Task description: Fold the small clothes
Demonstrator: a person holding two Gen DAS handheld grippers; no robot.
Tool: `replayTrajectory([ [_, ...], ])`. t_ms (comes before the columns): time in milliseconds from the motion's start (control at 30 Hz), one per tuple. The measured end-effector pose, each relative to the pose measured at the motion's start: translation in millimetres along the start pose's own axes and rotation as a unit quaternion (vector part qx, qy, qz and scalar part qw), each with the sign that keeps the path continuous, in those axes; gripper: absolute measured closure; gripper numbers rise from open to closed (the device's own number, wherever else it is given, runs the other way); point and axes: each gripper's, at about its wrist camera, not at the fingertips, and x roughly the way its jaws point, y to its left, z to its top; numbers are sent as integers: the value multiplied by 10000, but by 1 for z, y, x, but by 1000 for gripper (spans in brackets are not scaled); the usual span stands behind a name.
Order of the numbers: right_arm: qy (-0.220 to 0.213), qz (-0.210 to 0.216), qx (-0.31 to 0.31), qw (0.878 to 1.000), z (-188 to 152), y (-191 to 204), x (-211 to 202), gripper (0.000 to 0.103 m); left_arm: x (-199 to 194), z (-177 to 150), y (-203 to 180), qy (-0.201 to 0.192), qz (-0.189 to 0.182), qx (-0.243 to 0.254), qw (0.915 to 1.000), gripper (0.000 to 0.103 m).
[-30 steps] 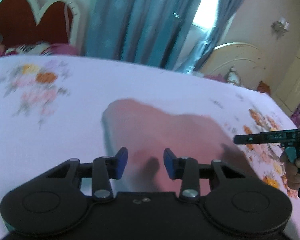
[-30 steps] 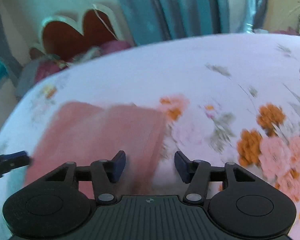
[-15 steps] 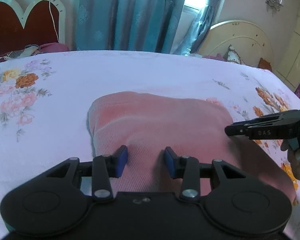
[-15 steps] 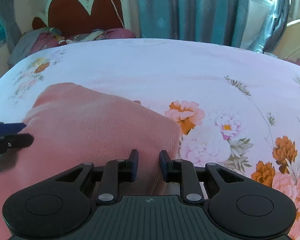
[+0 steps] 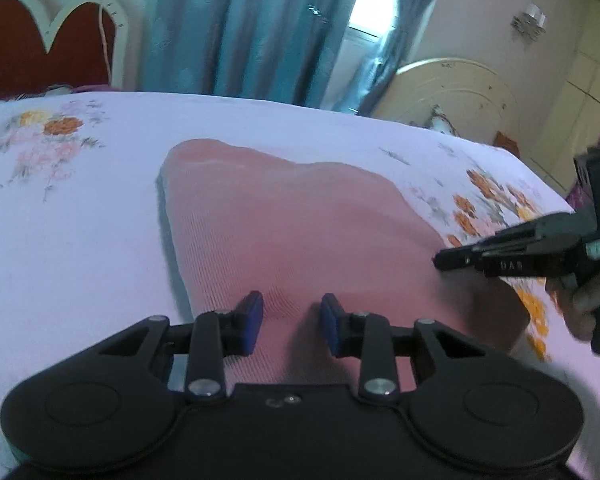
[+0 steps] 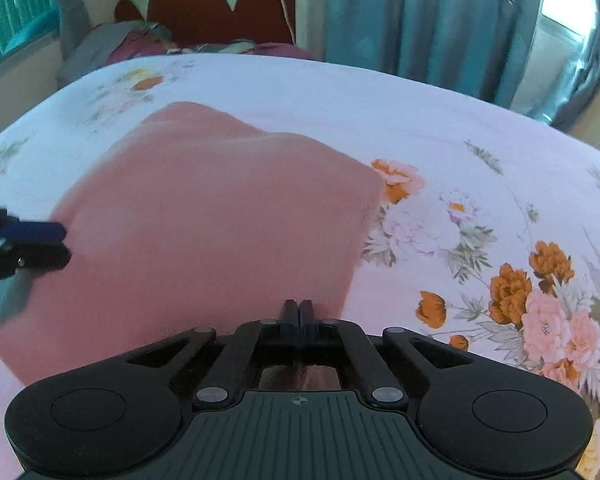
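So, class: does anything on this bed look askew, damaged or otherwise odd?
Nothing stands out. The pink garment lies folded on the floral bedsheet, its far edge slightly wavy. The right gripper is shut at its near edge; the left gripper is open.

Bare floral bedsheet [image 6: 480, 128] lies open across the upper and right parts of the right wrist frame, and at left in the left wrist frame. The pink garment [image 5: 300, 232] fills the centre. The right gripper [image 5: 440, 260] juts in from the right edge.
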Motion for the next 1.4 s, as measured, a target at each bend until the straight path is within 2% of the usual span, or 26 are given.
replayTrajectory([
  [133,-118,-146,-3,9998,-1,6,-1,103,-1,0,-8,-11,156,6,9999,72],
  [233,-339,-79,191,9992,-6,7,-24,103,-21,-4,-12,-130,206,-65,9997,75],
  [333,-474,200,238,9984,-17,5,-53,103,-43,-13,-18,-239,206,-63,9995,75],
  [433,-491,524,145,9973,-33,4,-71,103,-52,-30,-23,-150,256,-110,9995,75],
  [533,-420,543,-45,9976,-44,8,-69,103,-47,-43,-24,23,350,-256,9991,75],
  [633,-235,168,45,9996,-46,0,-50,103,-42,-50,-24,73,521,-372,9979,75],
  [767,-266,377,588,9972,-45,-15,-49,103,-48,-53,-29,19,739,-481,9961,75],
  [833,-407,227,743,9962,-50,-19,-64,103,-56,-56,-32,-18,821,-538,9952,75],
  [1100,-727,427,974,9917,-86,-21,-138,103,-95,-82,-63,-85,998,-648,9929,75],
  [1400,-872,503,800,9917,-133,23,-207,103,-135,-110,-131,-177,932,-496,9943,72],
])
